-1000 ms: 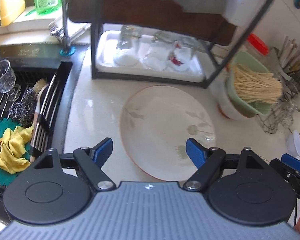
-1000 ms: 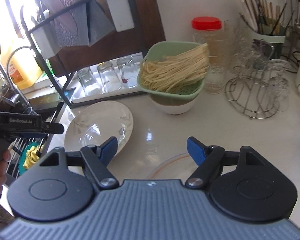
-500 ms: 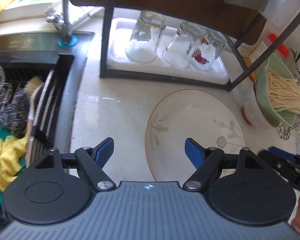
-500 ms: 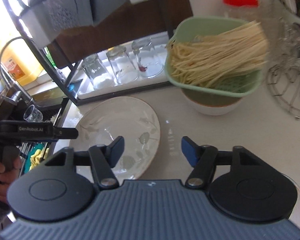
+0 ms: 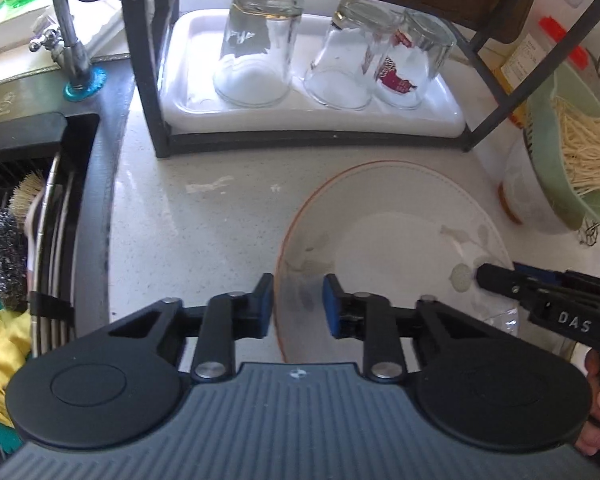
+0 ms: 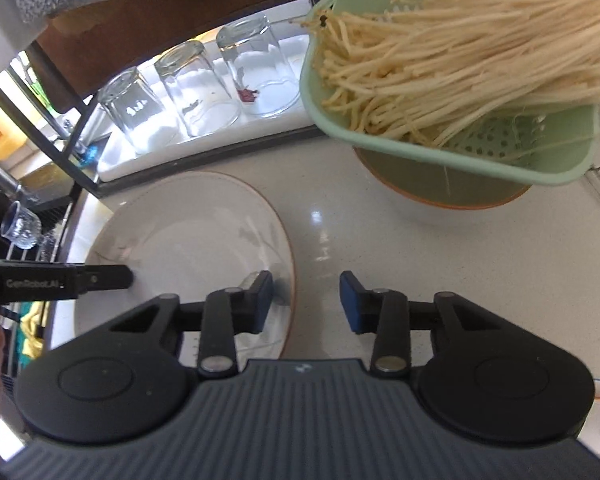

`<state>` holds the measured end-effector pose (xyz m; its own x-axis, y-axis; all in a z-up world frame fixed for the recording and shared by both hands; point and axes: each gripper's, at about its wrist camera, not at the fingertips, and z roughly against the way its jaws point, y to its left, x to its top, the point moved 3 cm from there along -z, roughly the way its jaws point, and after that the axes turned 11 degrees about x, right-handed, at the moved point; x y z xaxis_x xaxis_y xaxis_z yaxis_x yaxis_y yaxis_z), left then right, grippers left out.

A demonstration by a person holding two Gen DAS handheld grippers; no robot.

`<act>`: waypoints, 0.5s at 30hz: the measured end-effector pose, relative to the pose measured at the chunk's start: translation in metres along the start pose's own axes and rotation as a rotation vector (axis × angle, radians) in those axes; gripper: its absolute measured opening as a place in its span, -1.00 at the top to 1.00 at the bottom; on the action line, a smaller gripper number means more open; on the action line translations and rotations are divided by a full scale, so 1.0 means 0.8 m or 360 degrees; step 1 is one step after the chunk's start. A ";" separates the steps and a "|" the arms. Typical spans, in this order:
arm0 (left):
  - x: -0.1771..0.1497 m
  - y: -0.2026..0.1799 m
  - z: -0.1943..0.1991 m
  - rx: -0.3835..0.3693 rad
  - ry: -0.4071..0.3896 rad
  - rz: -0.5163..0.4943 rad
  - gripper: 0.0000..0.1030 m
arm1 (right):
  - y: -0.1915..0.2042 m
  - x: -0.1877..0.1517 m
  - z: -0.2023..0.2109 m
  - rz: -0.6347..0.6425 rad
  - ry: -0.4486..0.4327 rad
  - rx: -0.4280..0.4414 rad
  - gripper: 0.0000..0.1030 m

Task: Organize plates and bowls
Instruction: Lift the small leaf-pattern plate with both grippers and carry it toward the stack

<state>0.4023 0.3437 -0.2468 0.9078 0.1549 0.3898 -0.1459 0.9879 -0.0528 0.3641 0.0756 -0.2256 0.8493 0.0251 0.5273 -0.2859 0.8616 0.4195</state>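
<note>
Countertop [image 5: 204, 216] bare beside plate [image 5: 400, 240]; both grippers apparently closing astride opposite rims.

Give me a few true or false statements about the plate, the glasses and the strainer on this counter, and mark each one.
1. The plate lies flat on the counter. True.
2. Three glasses stand upside down on the white tray. True.
3. The green strainer is empty. False: it holds a bundle of enoki mushrooms.
4. The left gripper straddles the plate's rim, one of its fingers on each side. True; they are closing.
5. The right gripper is working at the strainer. False: its fingers straddle the plate's opposite rim and are closing.
6. The strainer sits directly on the counter. False: it rests on a white bowl.
</note>
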 end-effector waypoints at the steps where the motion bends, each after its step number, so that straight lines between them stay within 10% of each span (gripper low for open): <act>1: 0.001 -0.001 0.000 0.0003 -0.0002 0.0004 0.44 | 0.000 0.001 0.000 0.0005 0.0004 0.0014 0.36; 15: 0.004 0.007 0.004 -0.0095 0.0101 0.0130 0.57 | -0.008 -0.008 0.007 -0.0131 0.0062 0.0153 0.65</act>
<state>0.4031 0.3498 -0.2430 0.9171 0.2333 0.3233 -0.1984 0.9704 -0.1375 0.3580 0.0667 -0.2273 0.8876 -0.0223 0.4601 -0.2543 0.8091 0.5298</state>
